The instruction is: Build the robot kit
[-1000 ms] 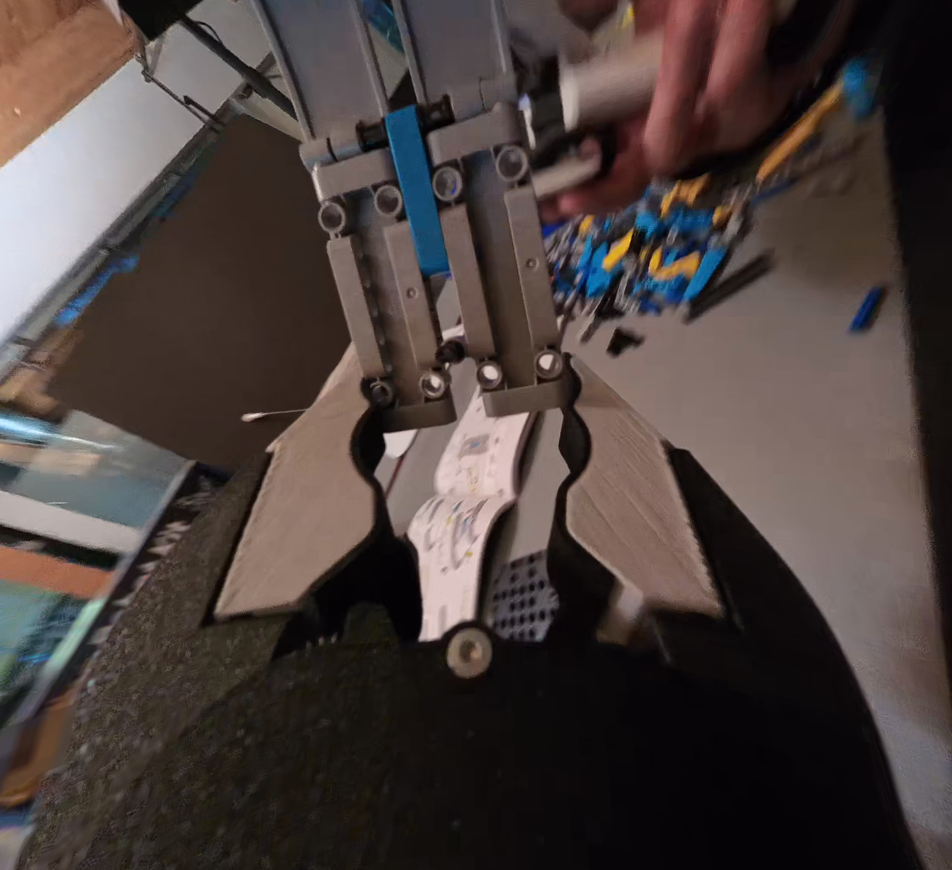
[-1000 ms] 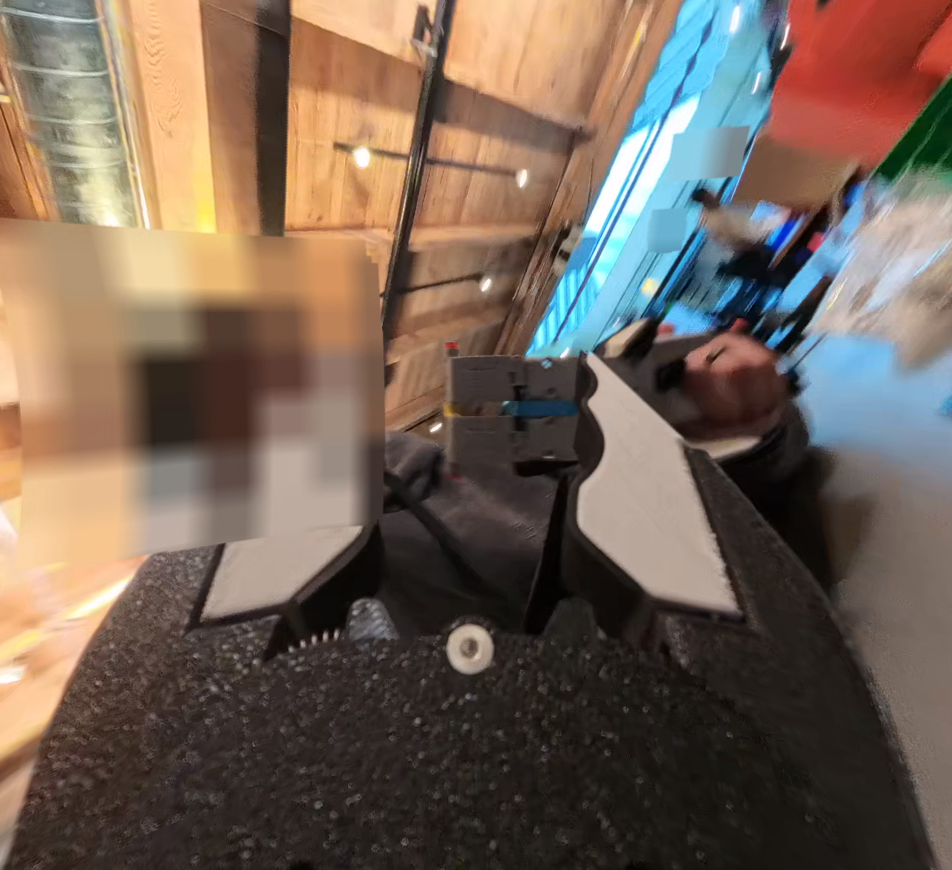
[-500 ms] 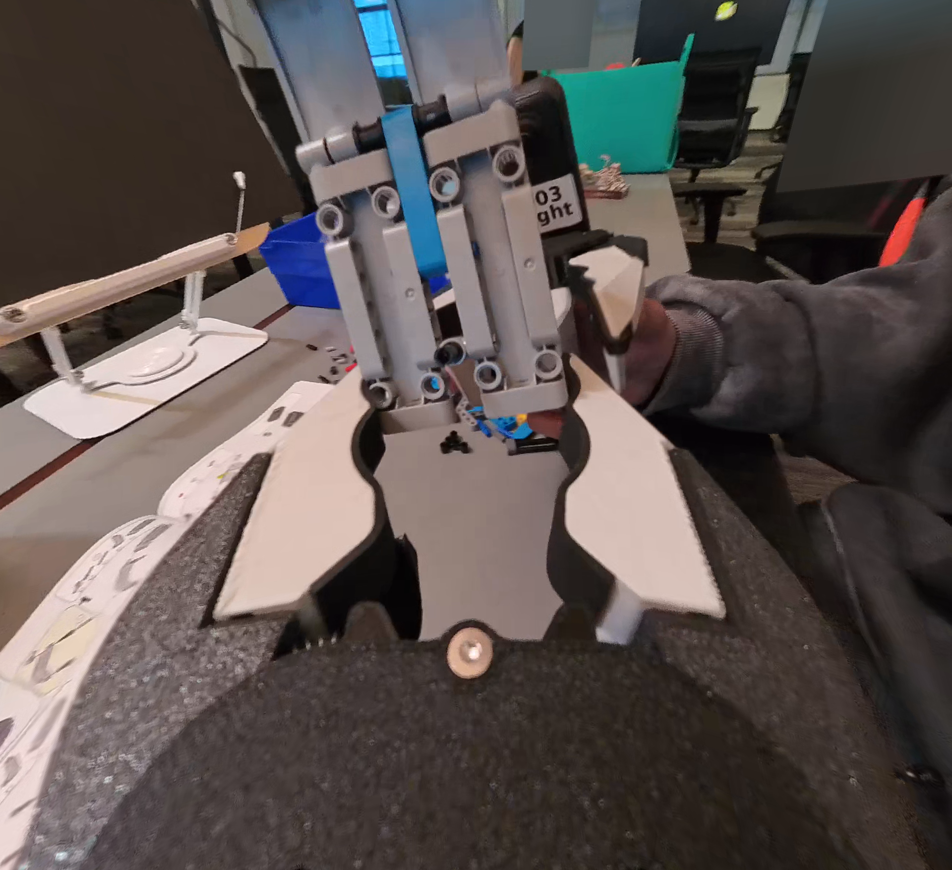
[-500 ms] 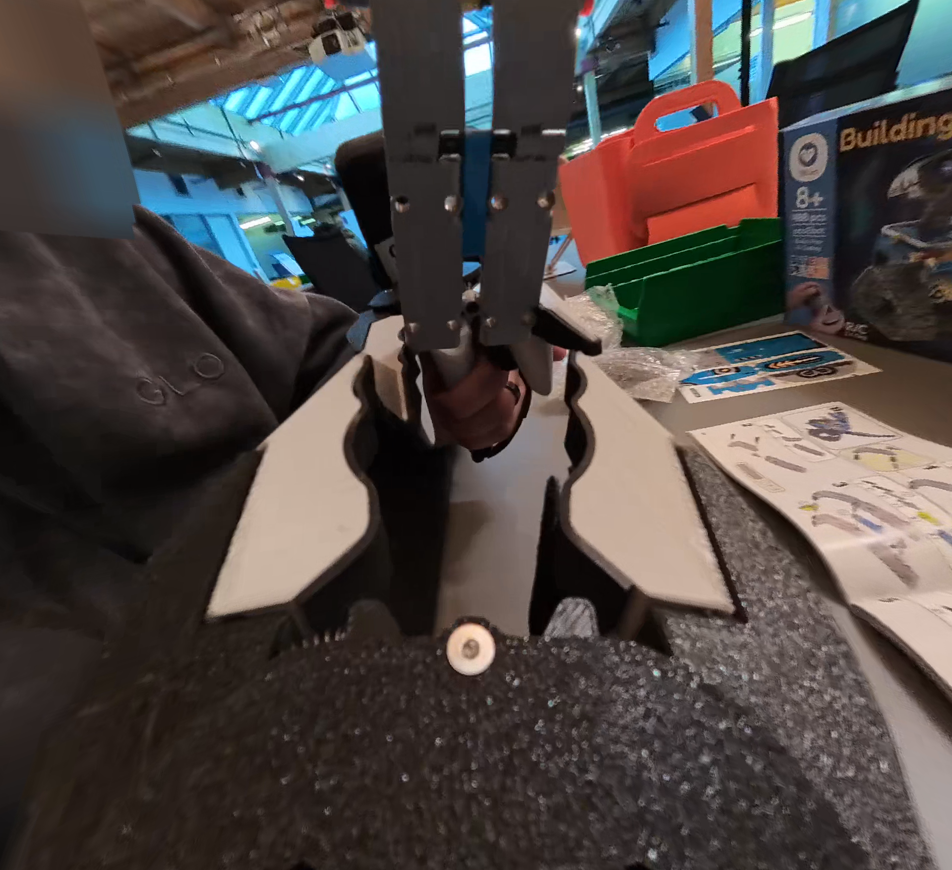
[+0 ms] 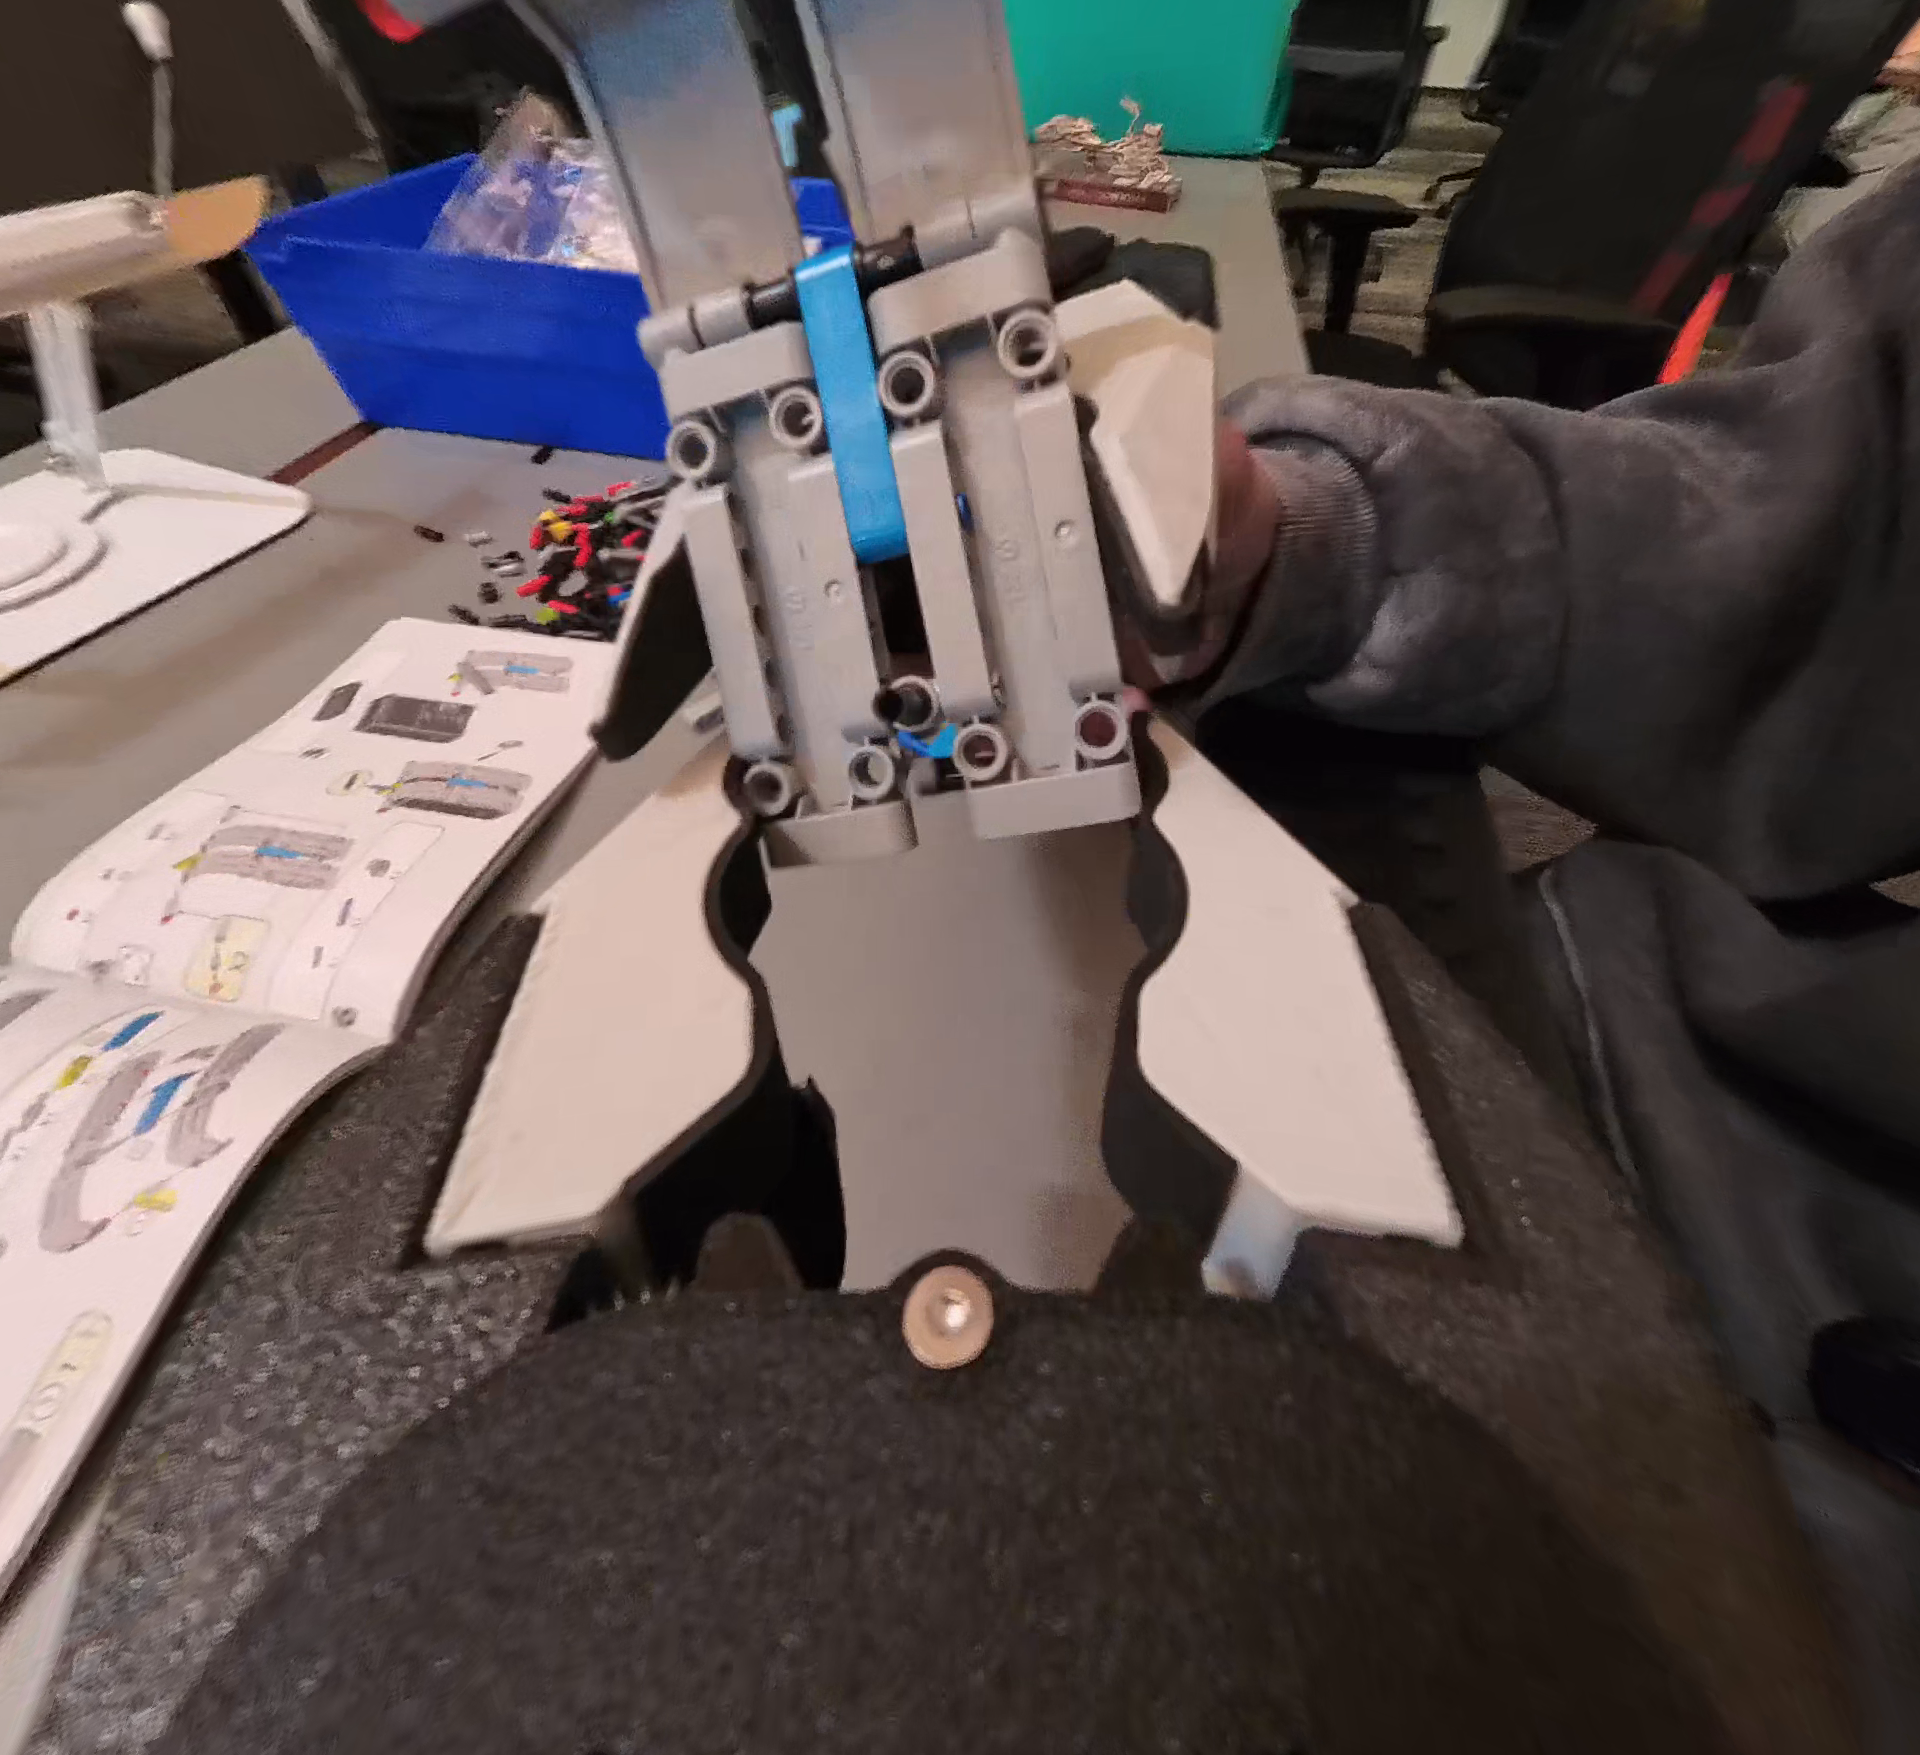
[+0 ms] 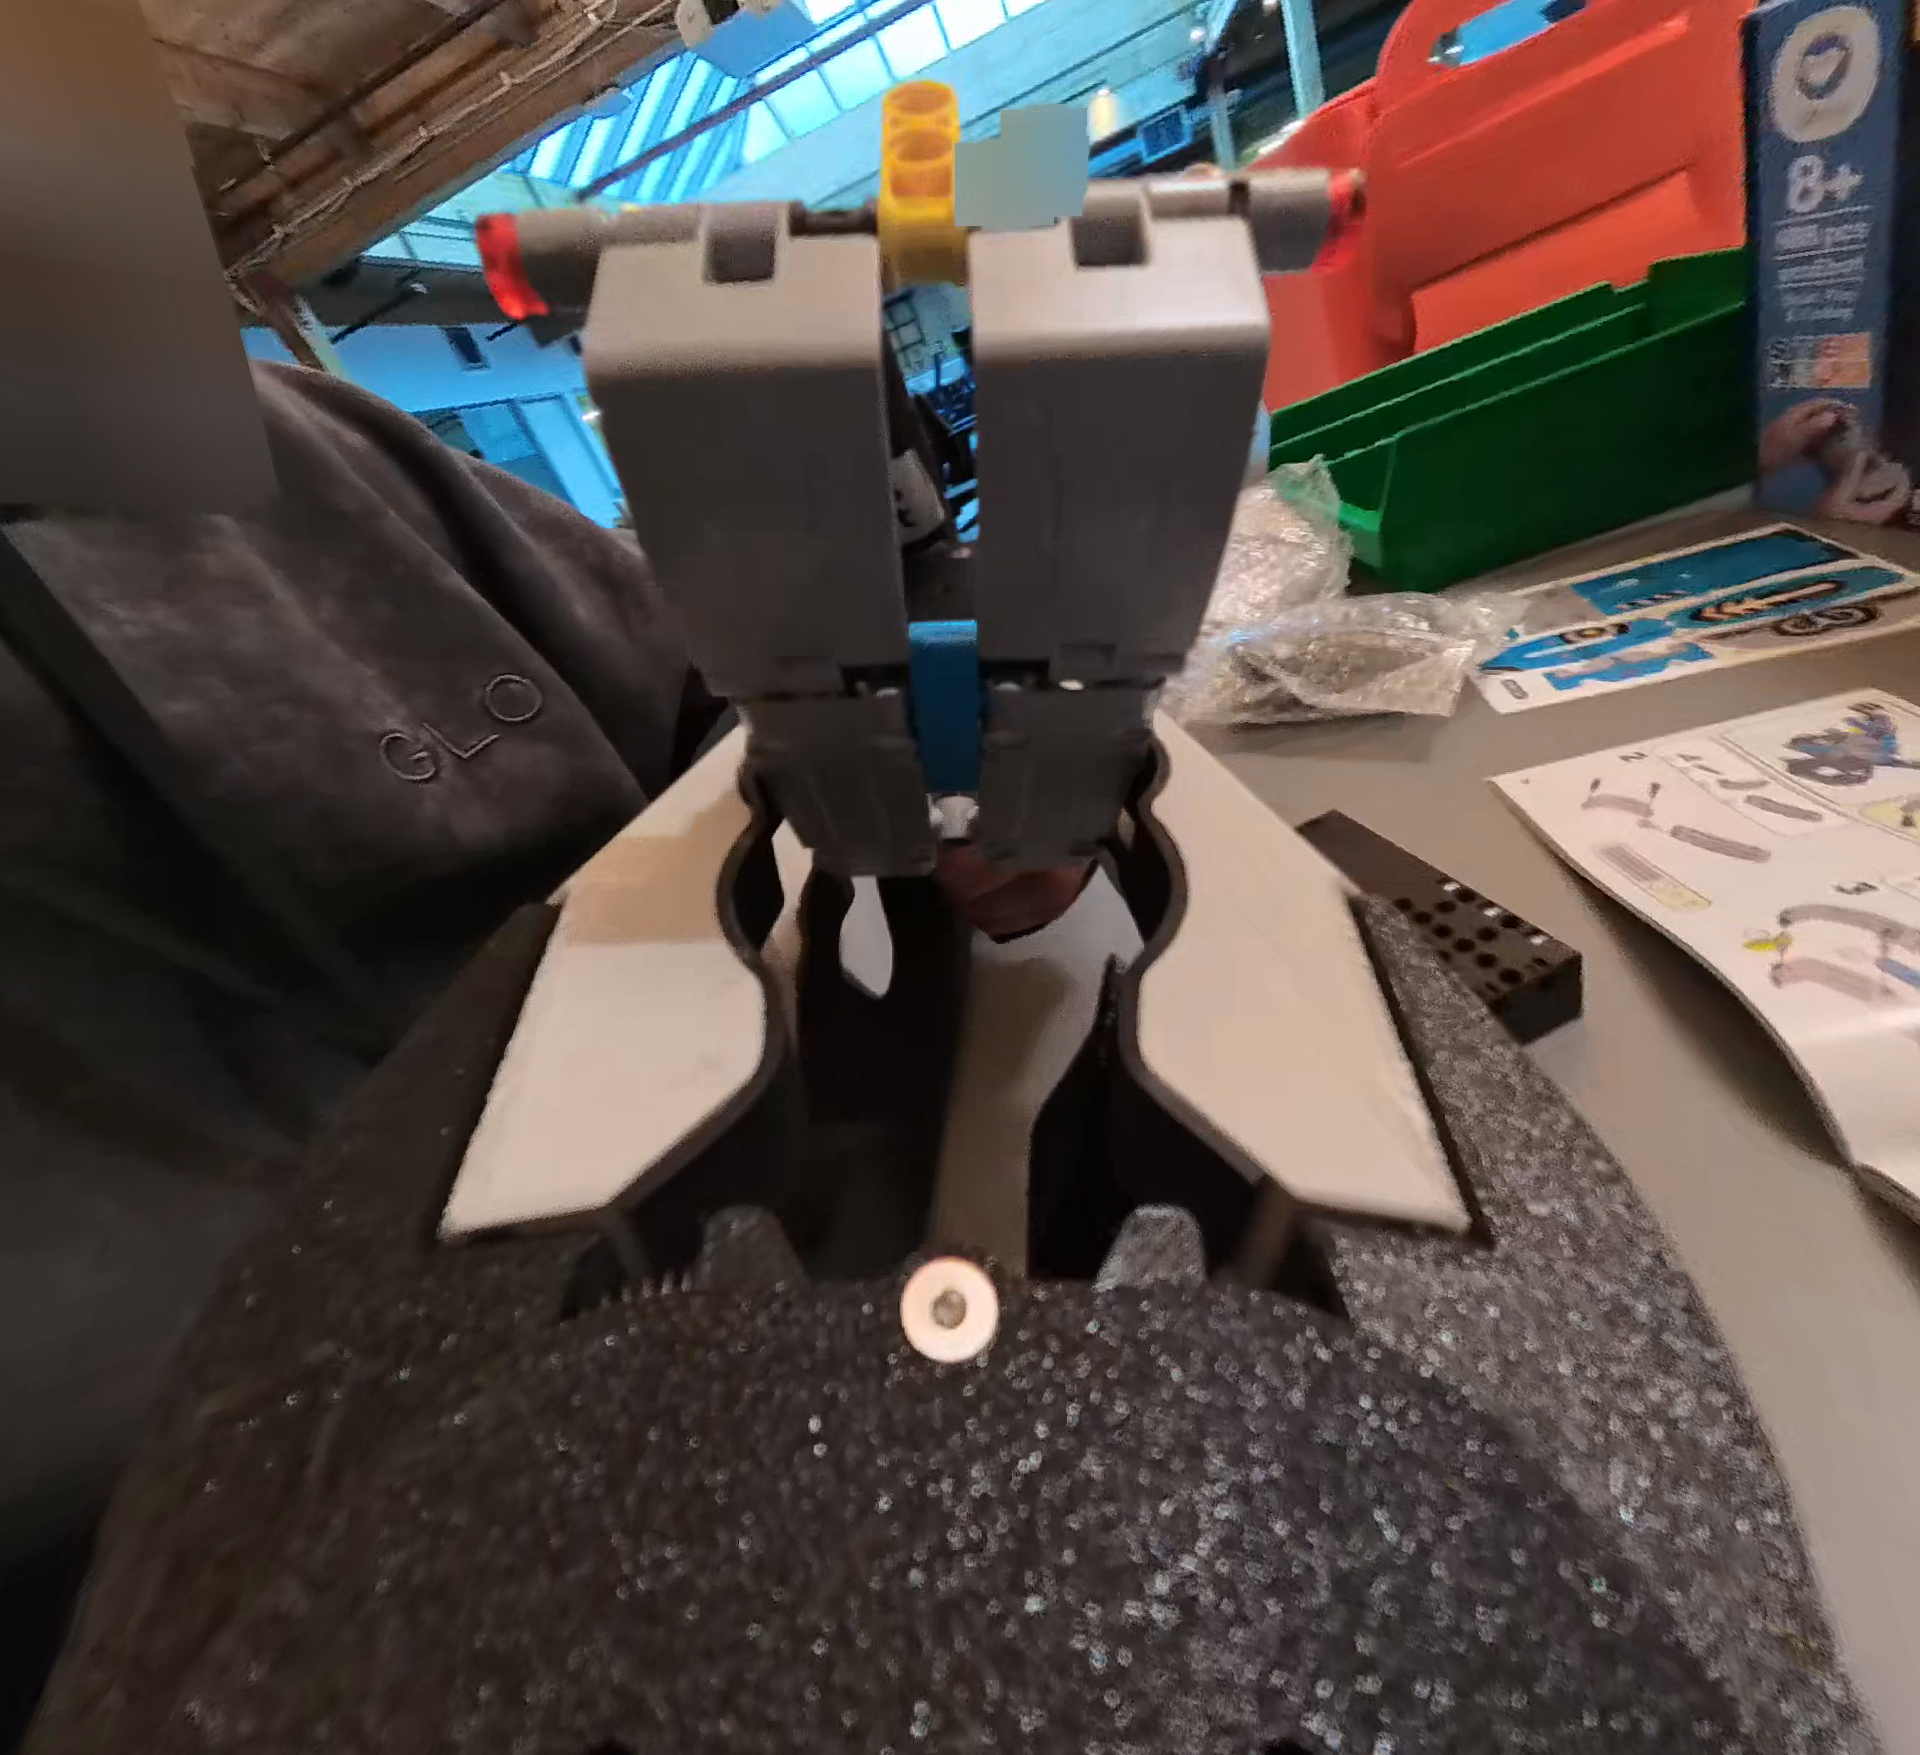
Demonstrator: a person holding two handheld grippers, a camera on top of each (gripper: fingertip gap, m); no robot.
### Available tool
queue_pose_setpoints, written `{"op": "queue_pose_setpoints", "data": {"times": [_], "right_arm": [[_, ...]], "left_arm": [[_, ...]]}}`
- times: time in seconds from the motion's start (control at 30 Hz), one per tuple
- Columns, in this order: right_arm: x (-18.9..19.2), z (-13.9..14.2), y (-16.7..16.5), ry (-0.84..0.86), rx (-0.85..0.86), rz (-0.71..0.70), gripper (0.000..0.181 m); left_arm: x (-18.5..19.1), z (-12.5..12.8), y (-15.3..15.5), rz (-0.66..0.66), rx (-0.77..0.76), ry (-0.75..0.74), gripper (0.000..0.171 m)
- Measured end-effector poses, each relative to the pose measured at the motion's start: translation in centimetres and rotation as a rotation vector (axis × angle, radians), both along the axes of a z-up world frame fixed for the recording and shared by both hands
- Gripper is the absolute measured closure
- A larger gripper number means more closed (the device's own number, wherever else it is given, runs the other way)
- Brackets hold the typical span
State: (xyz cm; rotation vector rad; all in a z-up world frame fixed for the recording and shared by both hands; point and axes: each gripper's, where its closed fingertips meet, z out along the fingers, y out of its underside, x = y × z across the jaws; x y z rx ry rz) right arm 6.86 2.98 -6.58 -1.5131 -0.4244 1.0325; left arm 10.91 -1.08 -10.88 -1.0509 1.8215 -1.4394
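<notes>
A grey building-brick assembly (image 5: 810, 583) with a blue strip down its middle stands upright in my left gripper (image 5: 940, 822), which is shut on its lower end. The person's dark sleeve (image 5: 1558, 614) comes in from the right. My right gripper's fingers (image 5: 1153, 458) stand on either side of the assembly, behind it. In the right wrist view the assembly (image 6: 758, 458) has a yellow piece (image 6: 920, 178) on top and red ends. My right gripper (image 6: 951, 770) has its jaws apart, close on both sides of the assembly's lower part.
On the grey table (image 5: 208, 645) are an open instruction booklet (image 5: 312, 822), a blue bin (image 5: 447, 323) and a heap of small pieces (image 5: 582, 552). The right wrist view shows a green bin (image 6: 1507, 448), an orange case (image 6: 1538, 126), plastic bags (image 6: 1340, 656) and a black perforated brick (image 6: 1455, 936). Across from one pair of fingers to the other is roughly 6 cm.
Both views swung from tilted to level. My right gripper closed in on the assembly and now flanks it at the same jaw spread. My left gripper kept its hold.
</notes>
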Motion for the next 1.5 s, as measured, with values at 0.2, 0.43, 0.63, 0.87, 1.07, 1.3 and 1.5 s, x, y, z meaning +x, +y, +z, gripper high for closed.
{"op": "queue_pose_setpoints", "data": {"times": [0.2,0.43,0.63,0.87,1.07,1.3,1.5], "right_arm": [[2.5,1.3,-0.6,0.216,-0.048,0.028,0.117],[1.8,1.2,0.4,0.397,-0.125,0.05,0.116],[2.0,2.3,1.5,0.7,-0.128,0.05,0.115],[2.3,2.1,2.0,0.732,-0.045,-0.031,0.118],[2.4,2.5,1.7,0.659,0.029,-0.093,0.119],[4.0,0.9,1.6,0.377,-0.02,-0.188,0.118],[6.9,-4.5,0.9,-0.138,-0.149,-0.375,0.119]], "left_arm": [[0.2,0.0,3.2,0.267,0.592,-0.305,0.11],[0.2,3.0,3.6,0.447,0.838,-0.527,0.165],[0.5,4.4,5.4,0.589,0.955,-0.566,0.167],[0.7,4.3,5.9,0.625,0.945,-0.546,0.165],[0.7,4.6,5.3,0.609,0.737,-0.521,0.164],[0.4,1.8,4.6,0.369,0.708,-0.452,0.132],[-2.5,-5.2,12.8,0.291,0.212,0.196,0.096]]}}
